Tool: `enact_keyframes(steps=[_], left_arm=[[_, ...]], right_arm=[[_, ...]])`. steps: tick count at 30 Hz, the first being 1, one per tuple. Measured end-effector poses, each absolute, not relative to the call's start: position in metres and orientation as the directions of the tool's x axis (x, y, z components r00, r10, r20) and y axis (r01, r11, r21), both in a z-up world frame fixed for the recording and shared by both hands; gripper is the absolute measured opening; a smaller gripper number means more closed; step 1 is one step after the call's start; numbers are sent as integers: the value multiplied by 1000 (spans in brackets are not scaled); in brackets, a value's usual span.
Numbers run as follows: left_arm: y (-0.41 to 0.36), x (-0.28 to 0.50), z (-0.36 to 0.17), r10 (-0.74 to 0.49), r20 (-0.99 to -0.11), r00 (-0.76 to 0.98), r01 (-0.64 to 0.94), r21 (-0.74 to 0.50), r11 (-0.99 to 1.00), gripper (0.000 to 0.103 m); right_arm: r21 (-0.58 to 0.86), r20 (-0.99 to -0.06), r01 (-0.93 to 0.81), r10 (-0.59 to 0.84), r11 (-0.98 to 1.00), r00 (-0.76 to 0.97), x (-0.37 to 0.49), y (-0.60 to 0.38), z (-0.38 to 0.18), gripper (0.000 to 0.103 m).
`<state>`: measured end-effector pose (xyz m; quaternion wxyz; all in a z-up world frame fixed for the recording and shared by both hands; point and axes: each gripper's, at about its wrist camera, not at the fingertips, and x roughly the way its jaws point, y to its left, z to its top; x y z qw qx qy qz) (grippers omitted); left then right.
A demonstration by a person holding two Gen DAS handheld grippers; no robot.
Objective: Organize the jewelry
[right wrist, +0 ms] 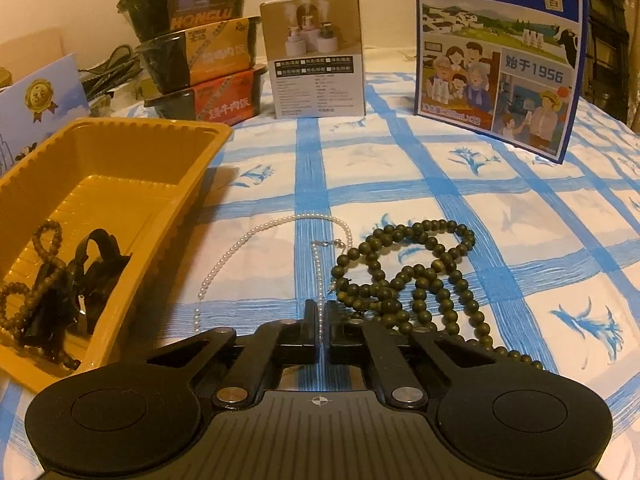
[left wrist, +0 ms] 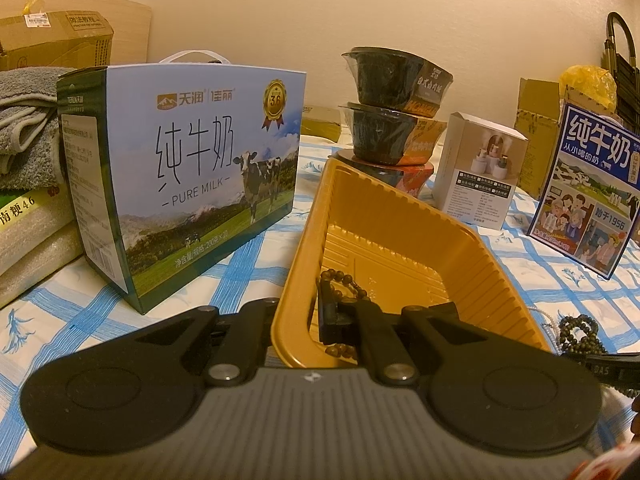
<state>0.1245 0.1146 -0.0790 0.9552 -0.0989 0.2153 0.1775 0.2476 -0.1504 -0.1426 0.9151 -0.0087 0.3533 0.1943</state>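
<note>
A gold plastic tray (left wrist: 404,216) lies on the checked cloth; it also shows in the right wrist view (right wrist: 120,148). My left gripper (left wrist: 334,312) reaches inside the tray, shut on a brown bead bracelet (left wrist: 344,280), which also shows in the right wrist view (right wrist: 38,264). My right gripper (right wrist: 321,312) sits low on the cloth, shut on the thin white pearl necklace (right wrist: 276,224). A dark green bead necklace (right wrist: 416,268) lies coiled just right of it, and shows in the left wrist view (left wrist: 580,332).
A large milk carton box (left wrist: 188,176) stands left of the tray. Stacked black food bowls (right wrist: 200,40), a small white box (right wrist: 316,56) and a blue milk box (right wrist: 500,52) stand behind. Towels and cardboard boxes (left wrist: 48,40) sit far left.
</note>
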Motion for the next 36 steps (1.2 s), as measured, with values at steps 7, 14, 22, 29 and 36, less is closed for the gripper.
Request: enact_keyframes(steps=[7, 14, 22, 29, 36], left_arm=[[114, 124, -79, 296, -447, 844, -381, -113, 918, 6], [114, 124, -79, 295, -447, 845, -381, -113, 918, 6], [113, 125, -78, 294, -446, 846, -380, -115, 918, 6], [112, 124, -77, 292, -443, 847, -378, -117, 918, 6], [113, 125, -77, 293, -443, 847, -379, -119, 918, 6]], right_arm=[[167, -606, -414, 425, 895, 673, 245, -155, -121, 2], [258, -476, -479, 542, 839, 693, 246, -166, -59, 2], [297, -338, -537, 613, 789, 714, 247, -174, 10, 2], [320, -257, -586, 663, 744, 703, 240, -180, 45, 2], [351, -227, -632, 718, 691, 658, 233, -172, 58, 2]])
